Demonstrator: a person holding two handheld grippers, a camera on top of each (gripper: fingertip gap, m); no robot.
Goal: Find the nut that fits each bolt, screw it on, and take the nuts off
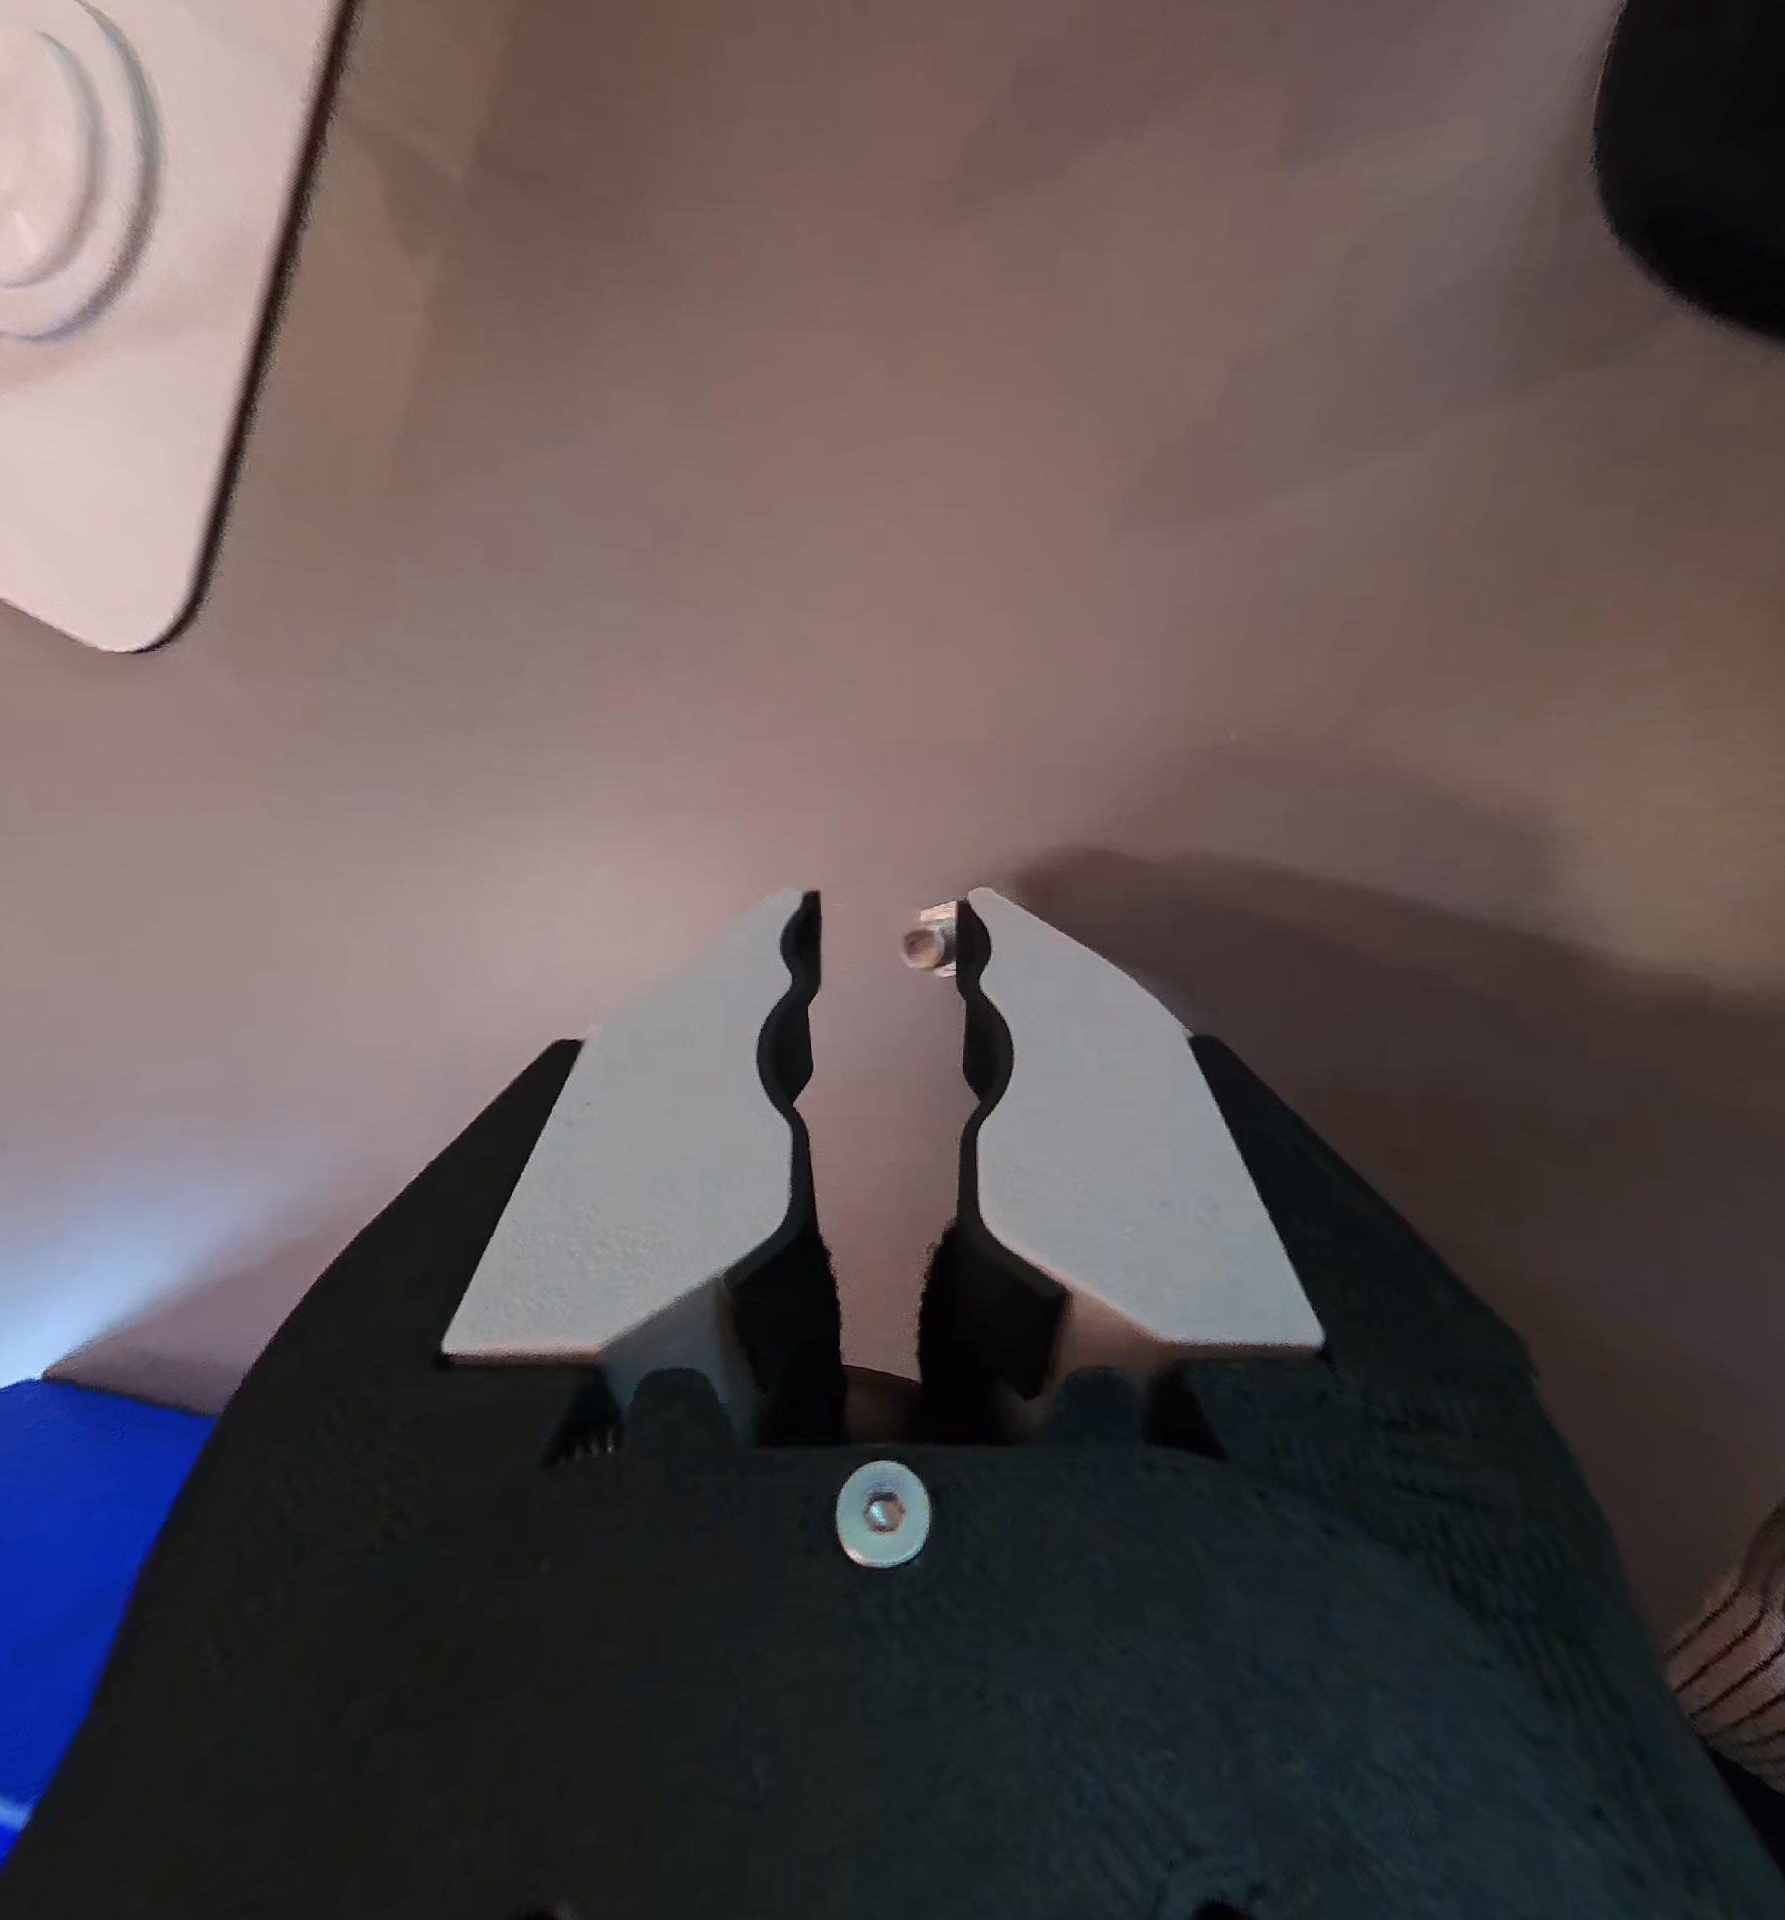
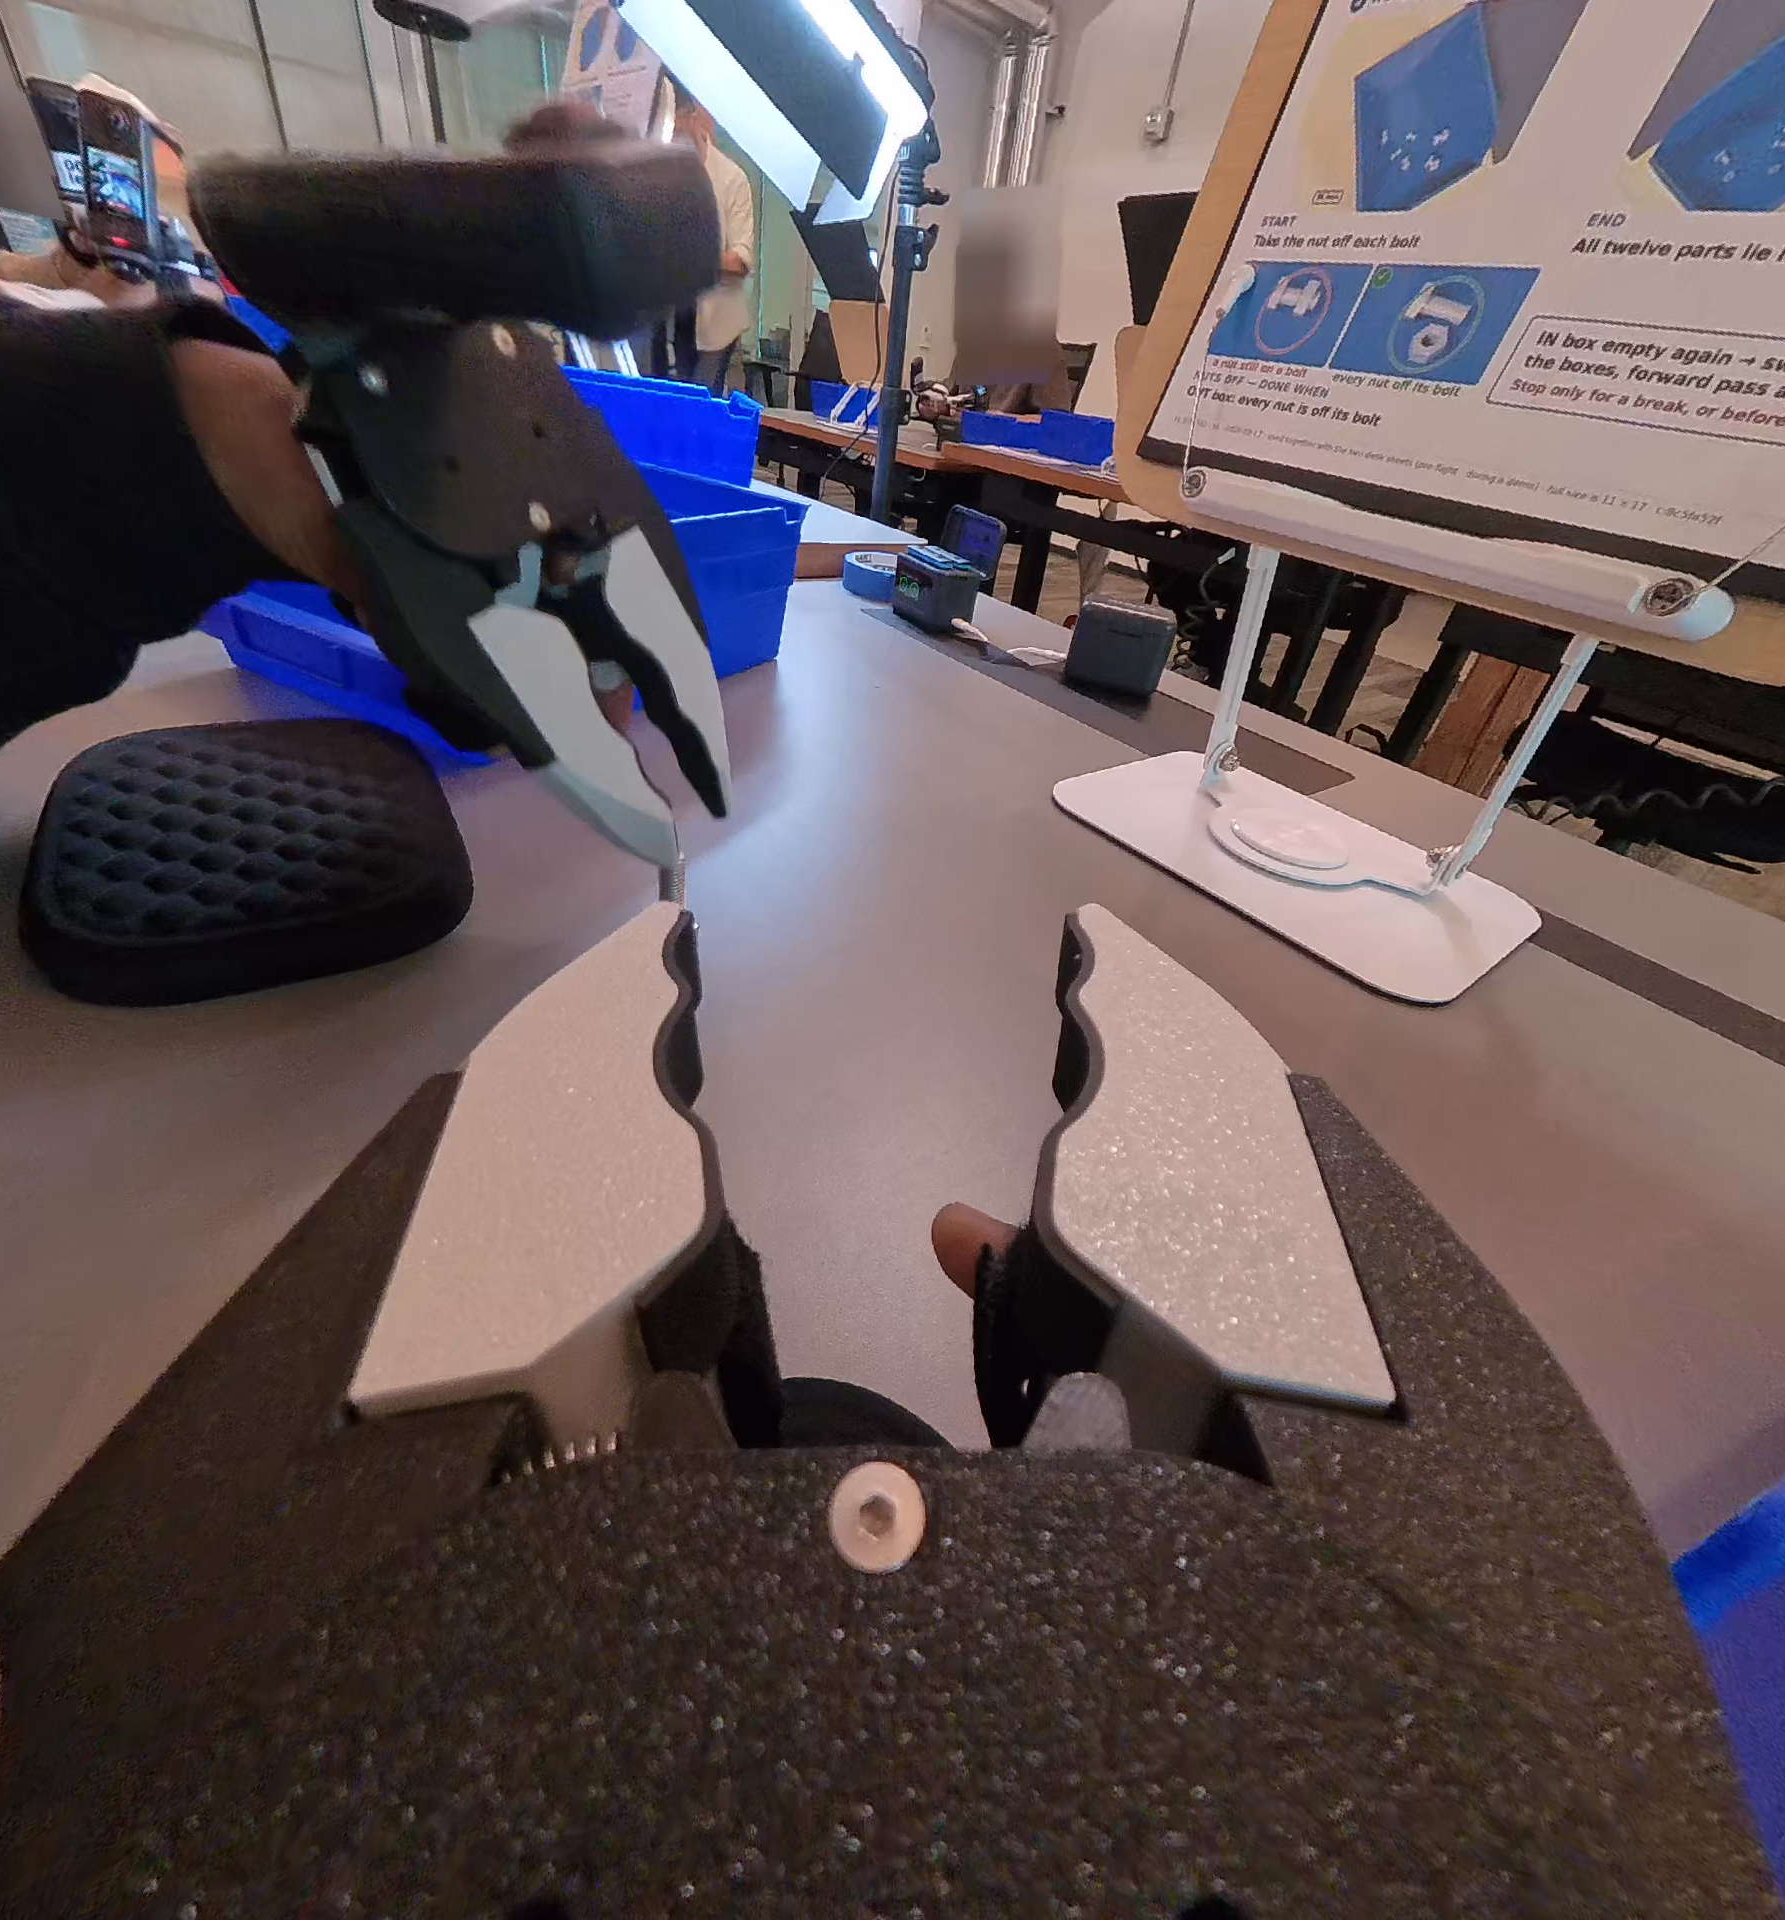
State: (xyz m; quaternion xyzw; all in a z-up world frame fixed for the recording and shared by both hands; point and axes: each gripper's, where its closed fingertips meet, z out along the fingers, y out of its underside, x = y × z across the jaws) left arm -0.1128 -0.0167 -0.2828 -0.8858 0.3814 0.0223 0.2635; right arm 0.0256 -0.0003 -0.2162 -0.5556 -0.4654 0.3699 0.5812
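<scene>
A small silver threaded part [image 1: 926,943], a bolt or a nut, I cannot tell which, sits against the inner tip of one finger of my left gripper [image 1: 888,914]. The jaws stand a little apart and the other finger does not touch the part. In the right wrist view the left gripper [image 2: 685,821] points down at the grey table [image 2: 919,810], with the small part [image 2: 670,881] just under its lower fingertip. My right gripper [image 2: 877,925] is wide open and empty. Its left fingertip is close beside that part.
A white stand base [image 2: 1387,904] carrying an instruction board [image 2: 1542,260] is at the right; it also shows in the left wrist view [image 1: 88,364]. A black padded rest [image 2: 244,852] lies at the left. Blue bins [image 2: 722,561] stand behind it. My hands' fingertips stand some 15 cm from each other.
</scene>
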